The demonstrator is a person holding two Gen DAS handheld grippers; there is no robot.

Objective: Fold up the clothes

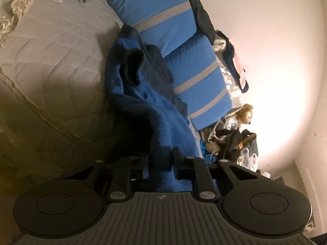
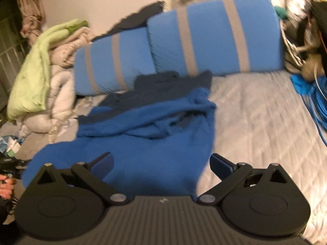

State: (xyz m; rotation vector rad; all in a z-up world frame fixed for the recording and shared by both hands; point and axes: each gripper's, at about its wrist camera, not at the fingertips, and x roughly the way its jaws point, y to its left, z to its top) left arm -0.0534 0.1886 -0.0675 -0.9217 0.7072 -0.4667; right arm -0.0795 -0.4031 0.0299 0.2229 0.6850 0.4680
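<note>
The left gripper is pinching the blue fleece top. Its two black fingers press on a fold of the fuzzy cloth, one on each side. The cloth runs from between them out over the bed.

The right gripper is spread wide. Its fingers are far apart, with the blue fleece top lying under and between them. They do not squeeze it. The right finger is at the right edge of the top, where the cloth meets the grey bedspread. This picture is a bit blurry.

The top lies crumpled near the middle of the bed, with folds bunched up across it. It has a darker navy part at its far end, toward the head of the bed. That dark part touches the pillows.

Two blue pillows with grey stripes lie side by side at the head of the bed, just past the top. At the far left side of the bed sits a heap of bedding with a pale green blanket on it. At the right edge lies a blue cord. In the left wrist view a small stuffed bear sits past the pillows, near the wall.

At the lower left edge of the right wrist view, a person's hand shows.
</note>
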